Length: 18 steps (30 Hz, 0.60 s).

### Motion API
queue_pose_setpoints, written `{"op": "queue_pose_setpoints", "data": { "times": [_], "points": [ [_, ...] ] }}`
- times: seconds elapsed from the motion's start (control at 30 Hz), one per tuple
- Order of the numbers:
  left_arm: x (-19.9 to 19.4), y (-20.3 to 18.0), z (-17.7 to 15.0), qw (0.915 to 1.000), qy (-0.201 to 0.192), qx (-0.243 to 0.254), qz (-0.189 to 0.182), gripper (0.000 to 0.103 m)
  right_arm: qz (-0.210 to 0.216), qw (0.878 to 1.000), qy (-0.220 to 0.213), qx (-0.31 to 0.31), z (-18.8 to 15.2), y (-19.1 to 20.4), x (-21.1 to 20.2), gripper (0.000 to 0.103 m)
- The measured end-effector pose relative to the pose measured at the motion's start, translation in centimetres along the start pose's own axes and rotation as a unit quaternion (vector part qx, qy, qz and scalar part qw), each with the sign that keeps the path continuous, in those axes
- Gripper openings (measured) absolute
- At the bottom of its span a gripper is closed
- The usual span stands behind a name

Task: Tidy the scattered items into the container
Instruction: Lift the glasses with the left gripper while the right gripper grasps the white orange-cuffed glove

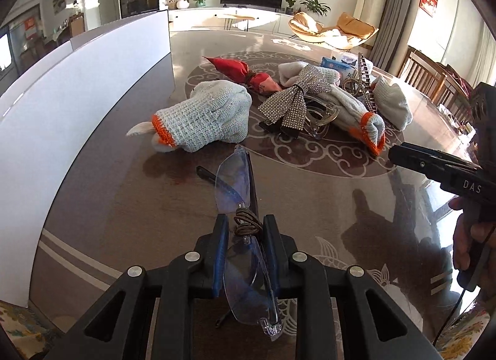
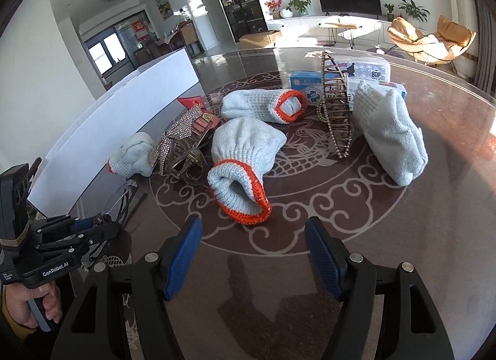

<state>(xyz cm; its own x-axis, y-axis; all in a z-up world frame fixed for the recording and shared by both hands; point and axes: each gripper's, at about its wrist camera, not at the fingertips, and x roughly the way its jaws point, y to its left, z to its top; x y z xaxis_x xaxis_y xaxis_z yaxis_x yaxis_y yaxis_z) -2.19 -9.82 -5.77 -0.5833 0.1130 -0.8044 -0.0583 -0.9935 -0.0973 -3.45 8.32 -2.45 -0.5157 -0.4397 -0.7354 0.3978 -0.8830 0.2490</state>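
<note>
Left gripper (image 1: 245,230) pinching glasses (image 1: 235,183) beside white container wall (image 1: 77,87), right gripper (image 2: 252,254) spread over bare table (image 2: 387,220)

The left gripper (image 1: 245,230) has its blue-padded jaws closed on a pair of rimless clear-lensed glasses (image 1: 240,205) above the dark glossy patterned table (image 1: 325,199). A white knitted glove with orange cuff (image 1: 204,118) lies beyond, beside the white container wall (image 1: 77,81).
</note>
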Motion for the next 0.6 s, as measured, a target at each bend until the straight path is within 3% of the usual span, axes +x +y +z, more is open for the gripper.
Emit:
{"op": "queue_pose_setpoints", "data": {
  "times": [0.1, 0.23, 0.27, 0.3, 0.4, 0.53, 0.6],
  "points": [
    [0.3, 0.0, 0.3, 0.9999, -0.001, -0.013, 0.001, 0.022, -0.007, 0.999, 0.028, -0.045, 1.9, 1.1, 2.5, 0.070],
    [0.5, -0.1, 0.6, 0.9998, -0.002, -0.019, 0.005, 0.022, -0.031, 0.997, 0.023, -0.069, 3.5, 1.9, 5.0, 0.066],
    [0.5, -0.1, 0.6, 0.9998, -0.002, -0.020, 0.006, 0.022, -0.028, 0.997, 0.019, -0.066, 3.7, 1.8, 5.3, 0.053],
    [0.5, -0.2, 0.7, 0.9998, -0.002, -0.020, 0.006, 0.022, -0.034, 0.997, 0.023, -0.064, 3.6, 1.8, 5.6, 0.027],
    [0.5, -0.2, 0.6, 0.9998, -0.002, -0.017, 0.005, 0.022, -0.042, 0.998, 0.023, -0.050, 2.8, 1.8, 4.9, 0.027],
    [0.1, -0.2, 0.2, 0.9999, 0.005, -0.013, -0.008, 0.022, -0.061, 0.995, 0.022, -0.073, -0.8, 2.2, 1.7, 0.028],
    [0.0, -0.2, 0.0, 0.9999, 0.005, -0.010, -0.012, 0.023, -0.075, 0.994, 0.014, -0.080, -2.4, 2.1, 0.4, 0.034]
  ]
}}
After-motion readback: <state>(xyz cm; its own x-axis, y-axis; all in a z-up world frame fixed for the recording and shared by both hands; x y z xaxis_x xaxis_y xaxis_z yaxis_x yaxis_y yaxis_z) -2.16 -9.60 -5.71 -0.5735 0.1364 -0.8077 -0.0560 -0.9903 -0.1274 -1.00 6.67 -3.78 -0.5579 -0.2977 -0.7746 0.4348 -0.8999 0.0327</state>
